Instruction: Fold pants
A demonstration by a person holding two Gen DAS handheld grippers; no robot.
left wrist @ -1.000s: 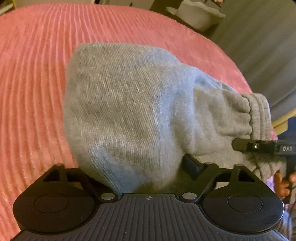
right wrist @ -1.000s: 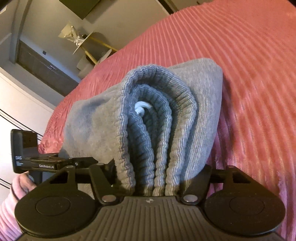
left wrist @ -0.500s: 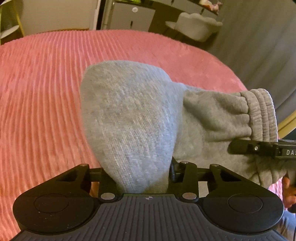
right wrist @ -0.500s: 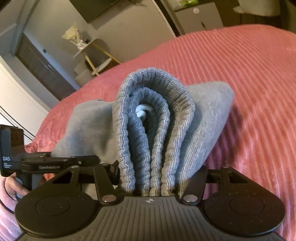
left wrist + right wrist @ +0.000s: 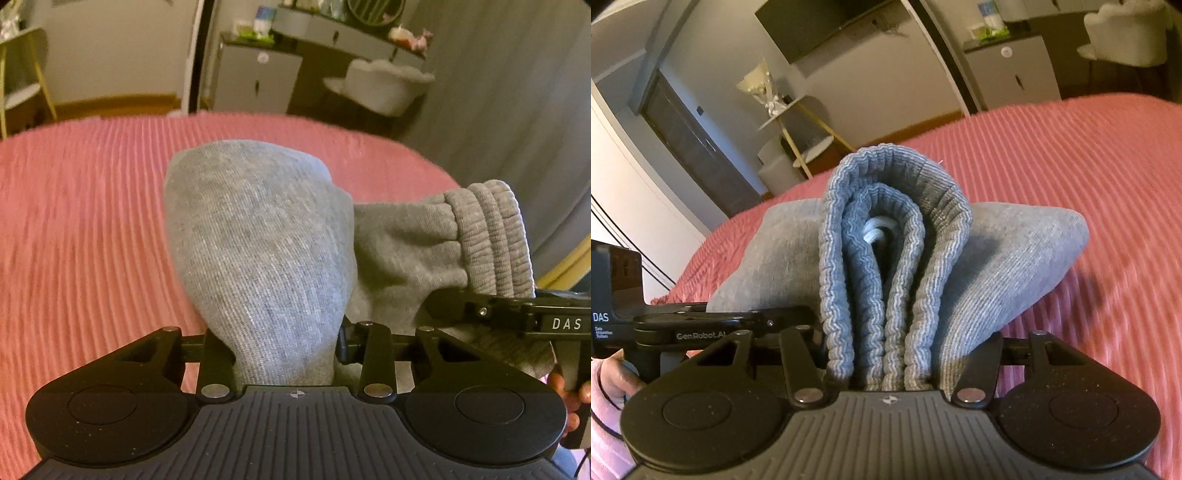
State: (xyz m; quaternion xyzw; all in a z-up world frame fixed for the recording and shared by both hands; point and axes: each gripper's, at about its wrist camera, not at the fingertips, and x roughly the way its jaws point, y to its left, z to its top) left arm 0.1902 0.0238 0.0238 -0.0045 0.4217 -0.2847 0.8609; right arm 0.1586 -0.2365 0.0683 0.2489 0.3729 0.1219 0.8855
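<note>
One pair of grey pants (image 5: 258, 251), folded into a thick bundle, fills the centre of both wrist views and is held up over the pink ribbed bedspread (image 5: 81, 229). Your left gripper (image 5: 284, 354) is clamped on the plain knit end of the bundle; cloth packs the whole gap between its jaws and hides the fingertips. Your right gripper (image 5: 890, 365) is clamped on the ribbed waistband (image 5: 897, 236), which stands folded in several layers between its jaws, with a white drawstring (image 5: 875, 232) showing in the innermost fold.

Hidden or unclear: the underside of the bundle is covered by the gripper bodies in both views, so you cannot confirm whether any cloth touches the bedspread. The pant legs are not separately visible. In the left view the right gripper enters at the right edge, cut off by the frame, with only fingers of a hand (image 5: 569, 391) showing at lower right. In the right view the left gripper is cut off at the left edge, above a pink sleeve (image 5: 605, 413).

Edges and room: open bedspread lies to the left in the left view and to the right in the right view. The far bed edge runs across the upper frame, with a cabinet (image 5: 258, 81) and a pale chair (image 5: 380, 88) beyond it.
</note>
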